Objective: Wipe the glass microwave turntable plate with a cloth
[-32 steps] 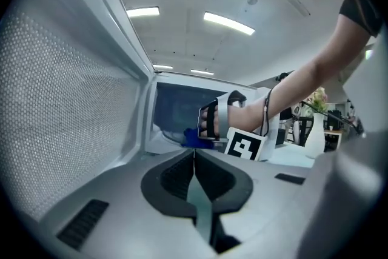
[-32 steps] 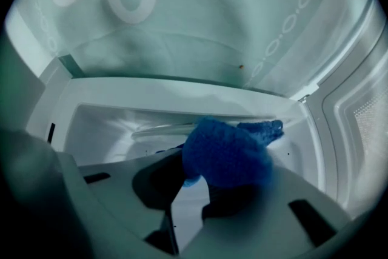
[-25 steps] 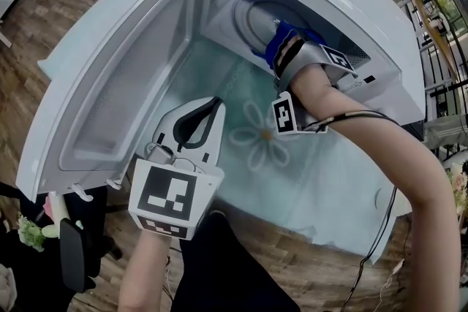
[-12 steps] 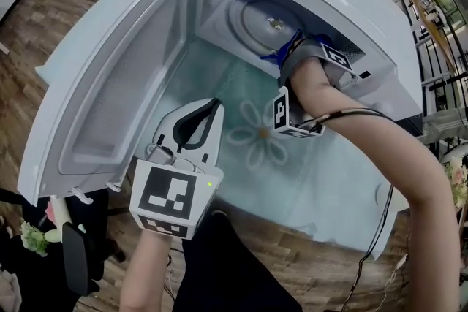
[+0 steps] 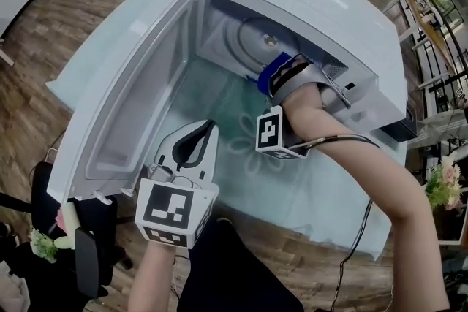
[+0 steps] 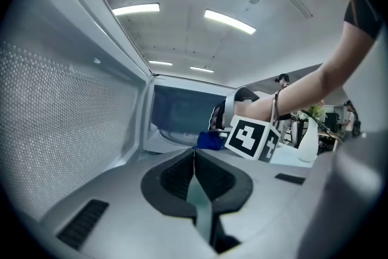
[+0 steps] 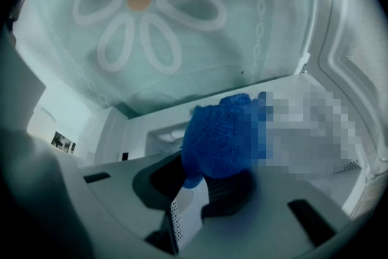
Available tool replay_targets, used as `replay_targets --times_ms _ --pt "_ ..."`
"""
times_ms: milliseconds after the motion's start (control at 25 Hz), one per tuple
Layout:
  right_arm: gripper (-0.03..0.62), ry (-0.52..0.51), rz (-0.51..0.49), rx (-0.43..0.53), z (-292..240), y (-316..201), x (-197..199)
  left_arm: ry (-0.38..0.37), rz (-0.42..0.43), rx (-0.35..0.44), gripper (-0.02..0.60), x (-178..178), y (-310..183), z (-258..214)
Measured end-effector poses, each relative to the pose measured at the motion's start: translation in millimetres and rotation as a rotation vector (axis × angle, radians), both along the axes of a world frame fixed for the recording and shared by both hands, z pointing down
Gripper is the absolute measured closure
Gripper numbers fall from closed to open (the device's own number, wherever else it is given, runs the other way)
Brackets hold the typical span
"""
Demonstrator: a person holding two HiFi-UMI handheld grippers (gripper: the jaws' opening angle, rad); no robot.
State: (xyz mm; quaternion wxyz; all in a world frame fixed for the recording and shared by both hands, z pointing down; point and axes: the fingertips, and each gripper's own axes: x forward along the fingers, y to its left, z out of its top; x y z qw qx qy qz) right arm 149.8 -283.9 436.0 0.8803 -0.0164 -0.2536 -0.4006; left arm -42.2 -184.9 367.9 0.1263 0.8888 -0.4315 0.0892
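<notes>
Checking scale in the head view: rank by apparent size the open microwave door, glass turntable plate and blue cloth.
1. microwave door, nearest the camera
2. glass turntable plate, partly hidden
3. blue cloth

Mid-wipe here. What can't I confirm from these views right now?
1. Cloth-to-plate contact: in the head view the blue cloth and the forearm cover the near edge of the turntable plate.
2. Ahead of the right gripper: its view is blocked by the gripped cloth and a mosaic patch.
3. Plate surface: in the left gripper view the microwave interior is too dim and small.
</notes>
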Motion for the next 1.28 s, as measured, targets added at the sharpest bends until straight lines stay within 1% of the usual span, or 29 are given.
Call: replay_targets --times_ms 240,360,440,560,720,800,960,1080,1200,1280 --pt "0.540 -0.245 -0.011 -0.002 -4.2 33.1 -31.4 -0.017 -0.009 0.000 0.574 -3.0 9.3 -16.0" --pt "0.542 -0.371 0.018 -0.010 -5.0 55.3 -40.8 -0.036 -0.022 -0.003 0.574 -7.7 14.7 -22.6" --pt "0.540 -0.479 0.061 -0.007 -4.4 67.3 -44.5 -0.051 -0.031 -0.004 0.574 -11.6 17.0 -26.7" --pt "0.540 -0.670 0.161 0.011 -8.9 82.1 -47.0 -0.066 -0.039 0.002 0.574 -14.3 19.3 -37.2" --pt "0.540 -0.983 0.343 0.041 -27.7 108.3 -51.1 -0.079 -0.042 0.007 0.574 -11.7 27.3 -54.7" --pt "0.540 -1.127 0.416 0.056 -38.9 122.9 -52.1 -0.082 -0.033 0.008 0.574 -6.0 34.3 -63.4" --pt "0.540 -1.368 0.534 0.087 -64.5 153.0 -42.5 -0.061 -0.016 0.008 0.574 14.1 49.9 -84.6" --pt "0.540 -1.572 0.614 0.153 -93.1 170.0 -30.0 -0.053 0.011 0.027 0.574 30.5 57.7 -100.1" --pt "0.540 -1.814 0.702 0.246 -127.3 182.3 -12.8 -0.033 0.055 0.054 0.574 50.3 55.4 -111.2" --pt "0.540 -1.975 0.760 0.302 -149.1 192.5 -1.7 -0.024 0.081 0.057 0.574 61.6 54.9 -114.0"
